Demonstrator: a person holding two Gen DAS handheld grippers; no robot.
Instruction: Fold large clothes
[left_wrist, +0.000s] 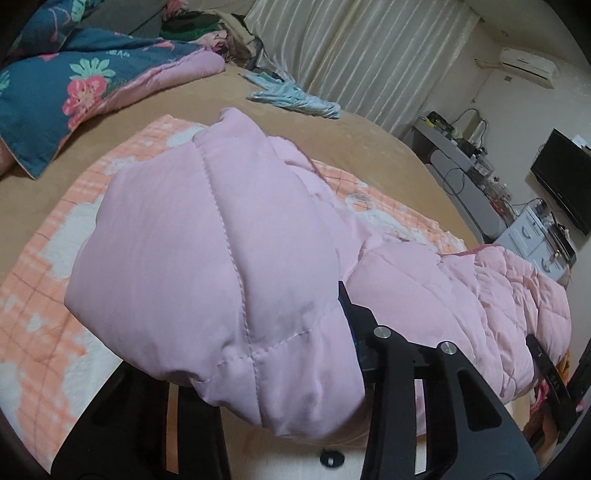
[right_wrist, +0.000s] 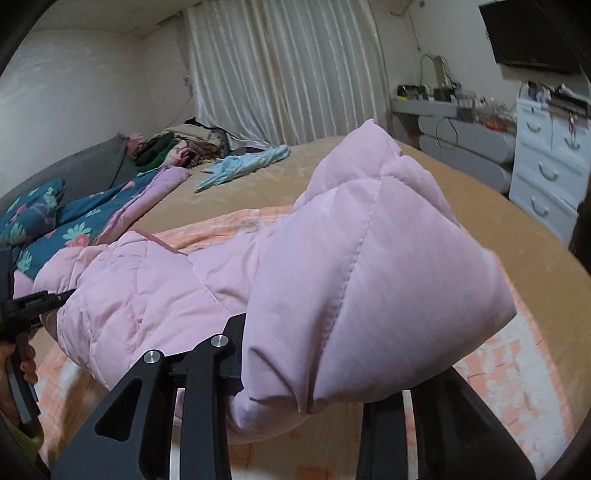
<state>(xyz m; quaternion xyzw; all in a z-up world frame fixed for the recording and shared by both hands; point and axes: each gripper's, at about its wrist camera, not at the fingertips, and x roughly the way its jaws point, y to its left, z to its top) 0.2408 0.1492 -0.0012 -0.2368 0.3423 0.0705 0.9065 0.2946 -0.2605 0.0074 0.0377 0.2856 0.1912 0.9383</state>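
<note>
Pink quilted jacket (left_wrist: 221, 240) is clamped in both grippers' fingers; only right view shows white drawers (right_wrist: 550, 166).

One pink quilted jacket (left_wrist: 207, 236), two black grippers: left (left_wrist: 295, 354), right (right_wrist: 306, 354). One orange checked blanket (left_wrist: 48, 258), one floral quilt (left_wrist: 55, 96), one light-blue garment (left_wrist: 295, 98), one clothes pile (right_wrist: 184, 146), one white drawer chest (right_wrist: 546, 166).

We saw a bed (left_wrist: 369, 144) under a tan cover. On it lay an orange-and-white checked blanket (left_wrist: 48, 266), a floral quilt (left_wrist: 55, 88) and a pale blue garment (left_wrist: 295, 98).
</note>
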